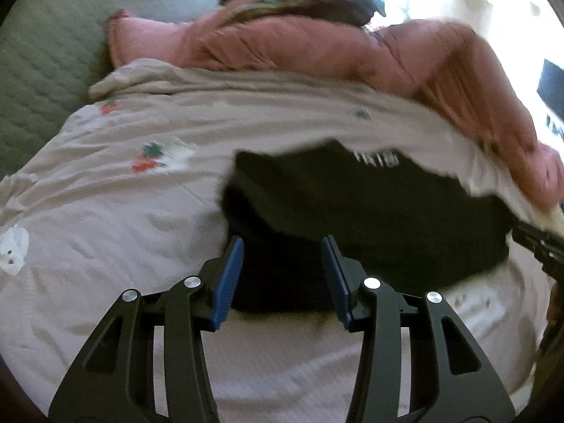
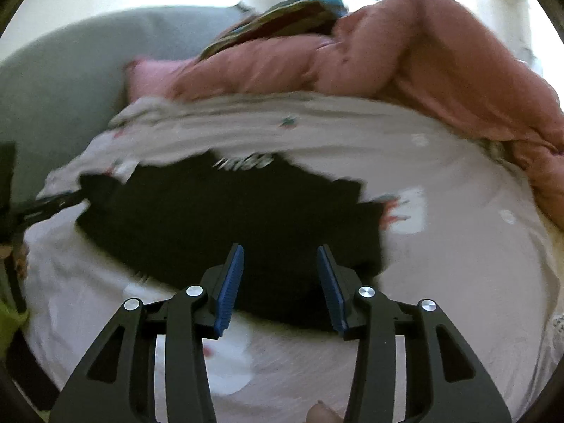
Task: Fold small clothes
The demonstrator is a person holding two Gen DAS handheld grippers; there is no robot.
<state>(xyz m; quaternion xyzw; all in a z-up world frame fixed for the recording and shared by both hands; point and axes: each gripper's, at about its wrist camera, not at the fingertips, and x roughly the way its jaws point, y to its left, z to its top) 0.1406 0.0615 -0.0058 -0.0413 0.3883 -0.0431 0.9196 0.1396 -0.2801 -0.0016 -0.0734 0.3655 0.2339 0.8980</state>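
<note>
A black garment point(image 1: 370, 211) with white lettering near its far edge lies partly folded on a pale pink bedsheet point(image 1: 105, 218) printed with strawberries and rabbits. My left gripper point(image 1: 282, 239) hovers open over the garment's near left part, its blue pads apart and pressing on nothing. In the right wrist view the same garment point(image 2: 211, 218) spreads out below my right gripper point(image 2: 280, 246), which is open too and holds nothing. The right gripper's black frame shows at the left view's right edge. Both views are blurred.
A rumpled pink blanket point(image 1: 317, 46) lies along the far side of the bed, with a multi-coloured cloth point(image 1: 310, 0) on top. A grey-green quilted cushion point(image 1: 42, 53) rises at the far left. A fingertip point(image 2: 320, 414) shows at the right view's bottom edge.
</note>
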